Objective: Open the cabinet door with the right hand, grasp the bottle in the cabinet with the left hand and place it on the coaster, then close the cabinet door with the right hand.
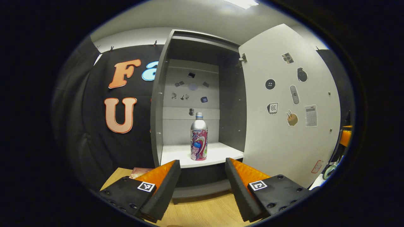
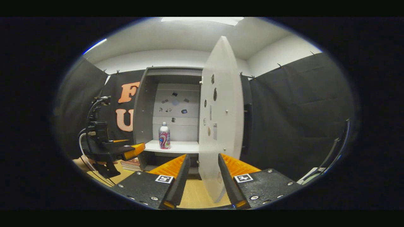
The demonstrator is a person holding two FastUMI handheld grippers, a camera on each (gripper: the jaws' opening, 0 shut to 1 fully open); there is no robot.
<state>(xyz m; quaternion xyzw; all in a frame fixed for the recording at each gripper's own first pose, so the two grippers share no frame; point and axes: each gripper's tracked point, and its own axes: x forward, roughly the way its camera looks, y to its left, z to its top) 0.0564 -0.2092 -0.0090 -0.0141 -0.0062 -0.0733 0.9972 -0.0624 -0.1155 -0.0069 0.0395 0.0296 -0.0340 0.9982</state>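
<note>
Right hand-held gripper (image 2: 202,176) straddles edge of white cabinet door (image 2: 221,126), contact unclear. Left hand-held gripper (image 1: 202,176) spread wide, empty, facing silver patterned bottle (image 1: 199,137) on shelf.

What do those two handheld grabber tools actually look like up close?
Each has two wedge-shaped fingers with ribbed inner faces, bolted to flat black plates. Every plate carries a small square black-and-white marker. That goes for the left gripper and the right gripper alike. Seen from the right gripper view, the left one has a dark boxy body with a white cable and a black cable looping over it.
</note>
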